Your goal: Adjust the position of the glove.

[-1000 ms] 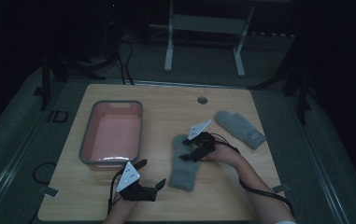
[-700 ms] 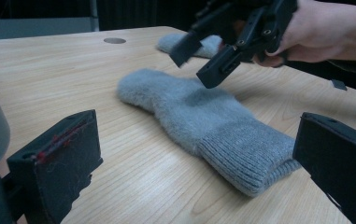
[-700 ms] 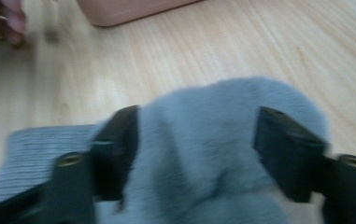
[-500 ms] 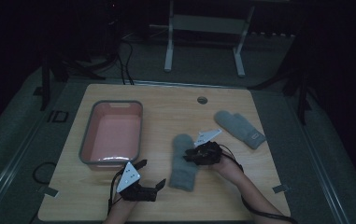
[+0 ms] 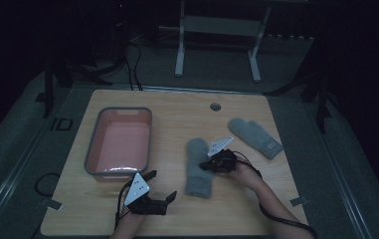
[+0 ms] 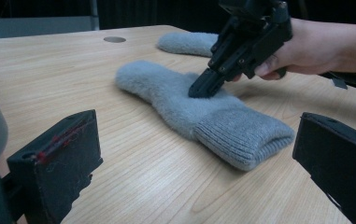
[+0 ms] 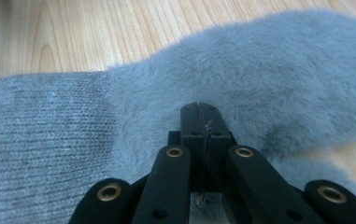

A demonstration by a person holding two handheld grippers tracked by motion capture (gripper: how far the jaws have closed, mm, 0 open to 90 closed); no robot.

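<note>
The near mitten (image 5: pixel 199 167) lies flat on the table (image 5: pixel 177 107) just right of centre, cuff toward the person & rounded tip pointing away; it's grey, w/ a fuzzy pile over the hand part and a tighter ribbed knit cuff (image 6: pixel 245 135), thumb lobe sticking out on one side. The right gripper (image 5: pixel 211 163) comes at it from the right, tilted down, tips sunk into the fuzzy part by the thumb; its jaws have just been closing and now stand pressed together, pinching a bit of the pile betw. them – prob. a grip on the top layer so the mitten can be lifted or dragged, rather than scooped from under. In the right gripper view the two pads (image 7: pixel 192 122) meet w/ stray fibres caught in the seam. The left gripper (image 5: pixel 161 188) sits low at the near edge, jaws spread wide & holding nothing, aimed toward the cuff, seemingly waiting. A second mitten (image 5: pixel 254 137) lies farther right, apart. A grey bin w/ pink inside (image 5: pixel 94 149) sits at left, likely where they go.
</note>
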